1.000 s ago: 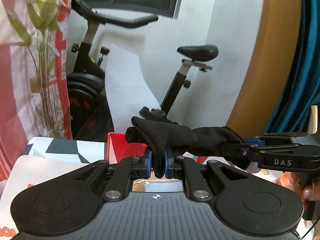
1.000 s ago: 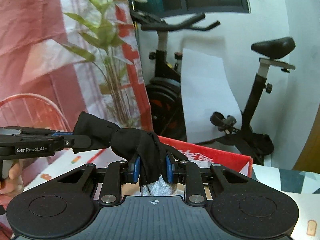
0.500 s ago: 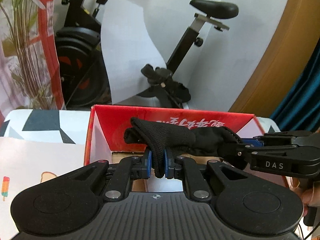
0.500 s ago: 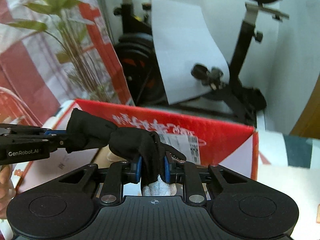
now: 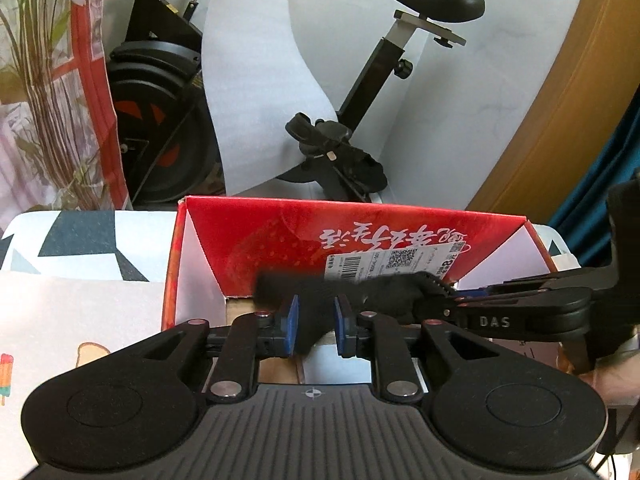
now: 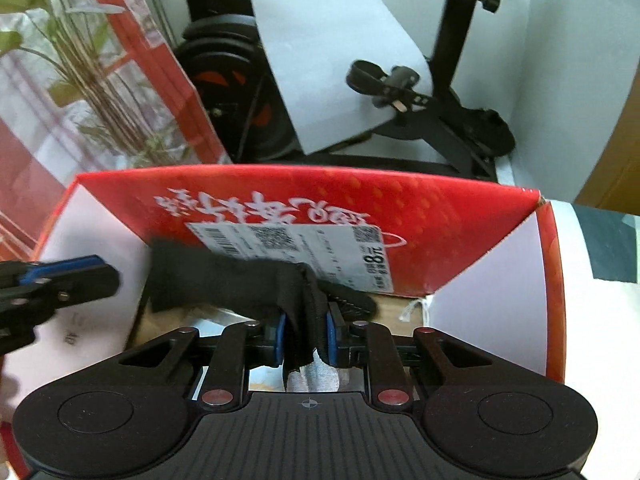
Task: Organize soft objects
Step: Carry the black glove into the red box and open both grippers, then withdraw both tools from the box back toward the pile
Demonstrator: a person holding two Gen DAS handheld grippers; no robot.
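Left gripper (image 5: 316, 330) jaws opening, pads clear of black glove (image 5: 352, 292) between them, right gripper (image 6: 304, 338) pinching glove's other end, jaws closing, glove's long axis slung crosswise between grippers, over open red box (image 6: 440, 216), exercise bike (image 5: 352, 92) behind.

Black exercise bike (image 5: 248, 92) against white wall (image 5: 460, 92), black saddle (image 5: 436, 0) raised on post. White sheet (image 5: 256, 92) leaning in front of bike. Red-white curtain (image 5: 86, 40) left, thin-stemmed plant (image 6: 80, 80) beside it. Wooden panel (image 5: 560, 120) right, teal curtain (image 5: 608, 184) past it. Soft daylight.
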